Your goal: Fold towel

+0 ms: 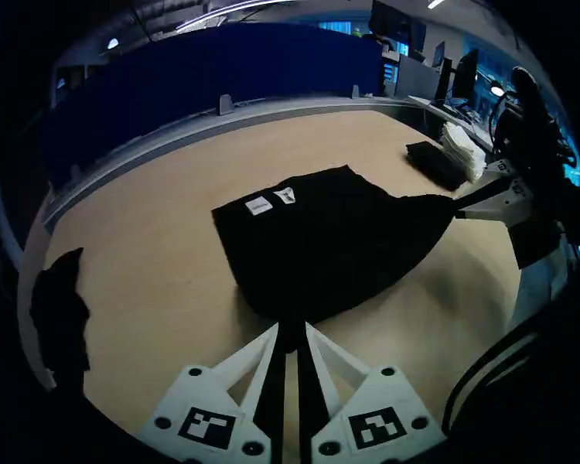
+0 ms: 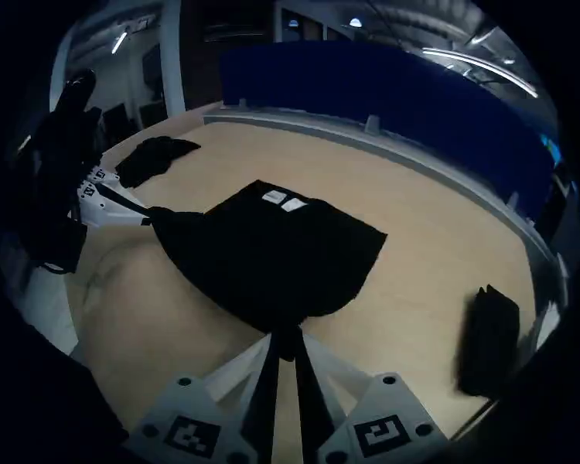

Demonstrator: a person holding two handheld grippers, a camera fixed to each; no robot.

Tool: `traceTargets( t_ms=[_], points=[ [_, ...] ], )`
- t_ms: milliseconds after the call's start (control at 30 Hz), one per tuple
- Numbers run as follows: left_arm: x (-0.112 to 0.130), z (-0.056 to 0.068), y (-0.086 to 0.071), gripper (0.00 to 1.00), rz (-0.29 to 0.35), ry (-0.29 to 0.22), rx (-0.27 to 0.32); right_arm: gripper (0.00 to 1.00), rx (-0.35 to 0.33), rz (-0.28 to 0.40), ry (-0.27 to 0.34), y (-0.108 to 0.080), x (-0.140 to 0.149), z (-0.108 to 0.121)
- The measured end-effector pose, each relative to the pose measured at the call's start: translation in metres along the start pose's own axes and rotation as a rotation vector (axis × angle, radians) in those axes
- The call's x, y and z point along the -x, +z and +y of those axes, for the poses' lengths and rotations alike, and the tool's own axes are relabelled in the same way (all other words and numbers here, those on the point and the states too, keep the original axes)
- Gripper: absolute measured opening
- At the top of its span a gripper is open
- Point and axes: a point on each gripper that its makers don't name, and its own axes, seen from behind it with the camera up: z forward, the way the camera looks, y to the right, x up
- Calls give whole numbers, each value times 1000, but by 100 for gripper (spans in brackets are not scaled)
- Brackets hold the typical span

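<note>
A black towel (image 1: 321, 240) with two white tags lies spread on the light wooden table (image 1: 151, 255), two of its corners lifted. My left gripper (image 1: 291, 334) is shut on the near corner in the left gripper view. The right gripper (image 1: 458, 209) appears far right there, pinching the other raised corner. In the right gripper view the same towel (image 2: 267, 247) stretches away from my right gripper (image 2: 287, 339), which is shut on its corner. At the left of that view the left gripper (image 2: 147, 216) holds the opposite corner, with a dark-gloved hand behind it.
A crumpled black cloth (image 1: 58, 309) lies at the table's left edge. A dark cloth (image 1: 435, 164) and white folded towels (image 1: 464, 148) sit at the far right. Another black cloth (image 2: 155, 157) lies far left and one (image 2: 487, 340) near right. A blue partition (image 1: 213, 69) backs the table.
</note>
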Motion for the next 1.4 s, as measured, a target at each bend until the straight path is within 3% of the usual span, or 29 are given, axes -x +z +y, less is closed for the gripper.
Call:
traceTargets(
  t_ms=[300, 500, 900, 1400],
  points=[
    [-14, 7, -32, 9, 0, -7, -1, 13, -5, 8, -17, -29, -19, -4],
    [-14, 13, -39, 9, -1, -29, 10, 13, -8, -6, -11, -36, -17, -4],
    [-23, 6, -27, 9, -14, -47, 4, 13, -7, -26, -22, -24, -22, 6],
    [-50, -22, 14, 9, -48, -61, -2, 13, -5, -51, -6, 16, -44, 40]
  ],
)
